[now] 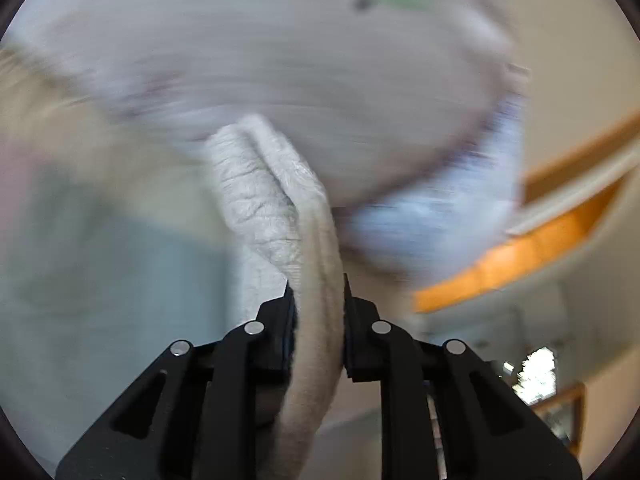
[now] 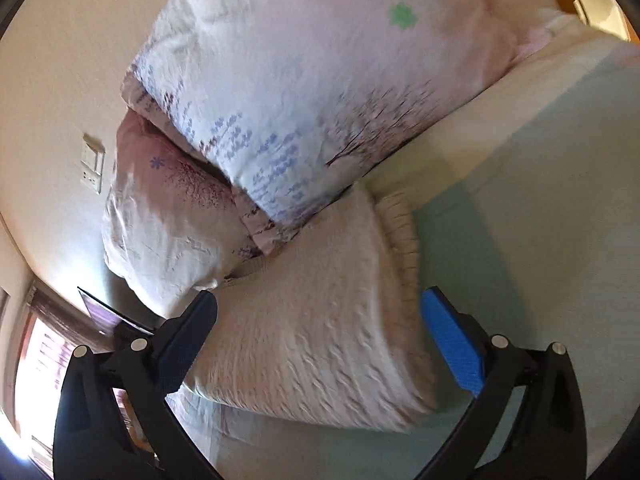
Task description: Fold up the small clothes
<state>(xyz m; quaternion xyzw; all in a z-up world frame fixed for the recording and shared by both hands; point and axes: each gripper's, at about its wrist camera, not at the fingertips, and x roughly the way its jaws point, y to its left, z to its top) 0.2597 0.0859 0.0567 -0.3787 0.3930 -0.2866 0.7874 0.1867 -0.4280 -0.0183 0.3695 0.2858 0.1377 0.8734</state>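
Observation:
A cream knitted garment (image 2: 316, 320) lies folded on the pale green bed sheet (image 2: 540, 208), its ribbed hem (image 2: 404, 236) toward the pillows. My right gripper (image 2: 320, 320) is open, its jaws spread wide on either side of the garment, just above it. In the left wrist view my left gripper (image 1: 318, 292) is shut on a thick cream edge of the garment (image 1: 280, 200), which runs up and away between the jaws. That view is heavily motion-blurred.
Two floral pillows (image 2: 304, 80) (image 2: 172, 216) lie stacked right behind the garment against a cream wall with a switch plate (image 2: 93, 168). A window (image 2: 36, 360) is at the left. An orange wooden frame (image 1: 532, 248) shows in the left wrist view.

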